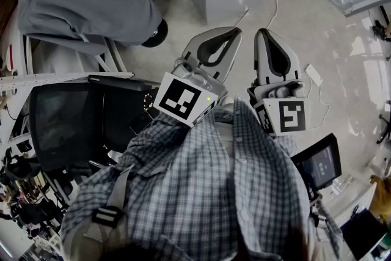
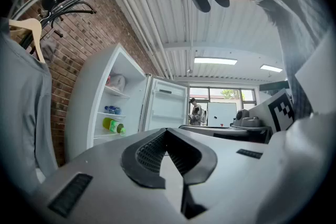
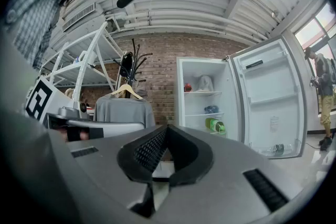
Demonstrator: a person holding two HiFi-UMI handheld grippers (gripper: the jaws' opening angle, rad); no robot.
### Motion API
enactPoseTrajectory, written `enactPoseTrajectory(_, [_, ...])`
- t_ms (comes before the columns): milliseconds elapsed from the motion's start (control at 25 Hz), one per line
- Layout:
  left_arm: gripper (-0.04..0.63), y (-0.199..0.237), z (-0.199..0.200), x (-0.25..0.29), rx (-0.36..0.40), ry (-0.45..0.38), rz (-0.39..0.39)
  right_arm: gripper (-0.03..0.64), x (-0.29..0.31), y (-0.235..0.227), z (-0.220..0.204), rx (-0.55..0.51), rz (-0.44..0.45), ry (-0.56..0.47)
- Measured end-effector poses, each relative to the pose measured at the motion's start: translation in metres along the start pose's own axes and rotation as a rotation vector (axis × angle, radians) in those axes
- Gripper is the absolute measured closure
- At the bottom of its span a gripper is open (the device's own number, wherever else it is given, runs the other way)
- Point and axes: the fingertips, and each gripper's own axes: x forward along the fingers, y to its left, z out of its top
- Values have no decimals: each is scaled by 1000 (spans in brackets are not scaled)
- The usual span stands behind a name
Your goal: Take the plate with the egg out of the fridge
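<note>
Both tools are shut and empty: the left tool point(image 2: 167, 131) and right tool point(image 3: 165, 128) each have their jaws meeting at the tips with nothing between. They are held side by side, pointing at the fridge point(image 3: 205, 107), which stands far ahead with its door point(image 3: 270, 102) swung open to the right.

The plate with the egg cannot be made out in any view. The shelves show a green bottle point(image 3: 214, 125), something blue above it and a white bundle on top.

Likely risks:
- Reaching in with the jaws shut would push the plate instead of gripping it.
- A tilted plate would let the egg roll off.
- The bottle lies close enough to be knocked by a careless reach.
- A white plug point(image 1: 313, 74) with its cable lies on the floor point(image 1: 183, 9) to the right of the tools, so a foot could catch it.

Only the head view shows that floor clutter, and of the fridge just its foot. The gripper views show the shelves, the right one more squarely.
</note>
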Motion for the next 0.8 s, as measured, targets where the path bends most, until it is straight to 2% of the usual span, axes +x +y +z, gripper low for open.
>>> enactPoseTrajectory(400, [589,0,-2,1,-3,2,-5,611,0,-2,1,15,-11,2])
enactPoseTrajectory(800, [589,15,-1,-4,13,-20,31,611,-5,-11,-2,-4,-40,15])
